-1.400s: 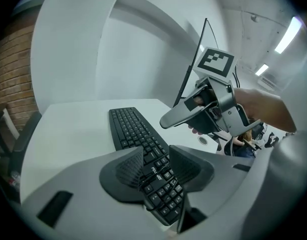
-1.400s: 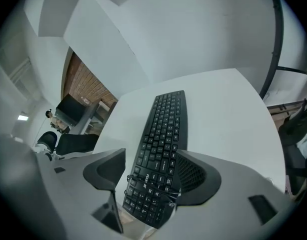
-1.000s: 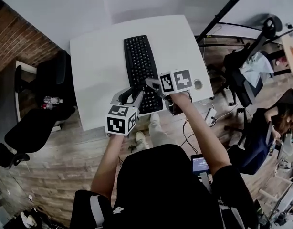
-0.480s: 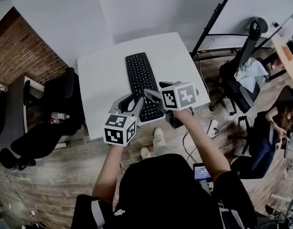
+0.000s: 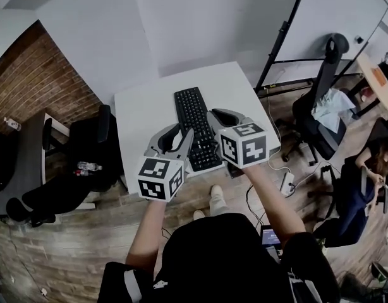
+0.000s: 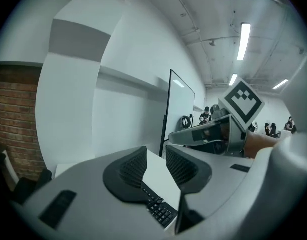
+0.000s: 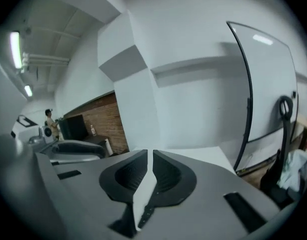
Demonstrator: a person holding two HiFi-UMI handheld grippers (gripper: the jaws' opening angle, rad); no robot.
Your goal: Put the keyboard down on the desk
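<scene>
While the black rectangular plastic keyboard (image 5: pixel 195 126) lies flat on the white rectangular surface (image 5: pixel 143 106), running lengthwise away from the person with its near end at the surface's near edge, both claws hang above that near end without touching it. The left claw (image 5: pixel 179 133) is over the keyboard's left side. In the left gripper view its jaws have just been narrowing a little yet stand clearly apart, empty, with only the keyboard (image 6: pixel 158 210) and the bare surface (image 6: pixel 161 176) visible through the gap below. The right claw (image 5: pixel 216 114) is over the keyboard's right side. In the right gripper view its jaws (image 7: pixel 151 156) have just been closing and now stand almost together, nothing between them, with a sliver of surface and keys showing through the slit. Each claw's white cube with black square markers (image 5: pixel 160 177) faces the head camera. A black office chair (image 5: pixel 86 144) stands left of the surface near a red brick wall (image 5: pixel 42 87). A whiteboard on a black stand (image 5: pixel 333 17) stands to the right, over wooden plank floor (image 5: pixel 74 251).
</scene>
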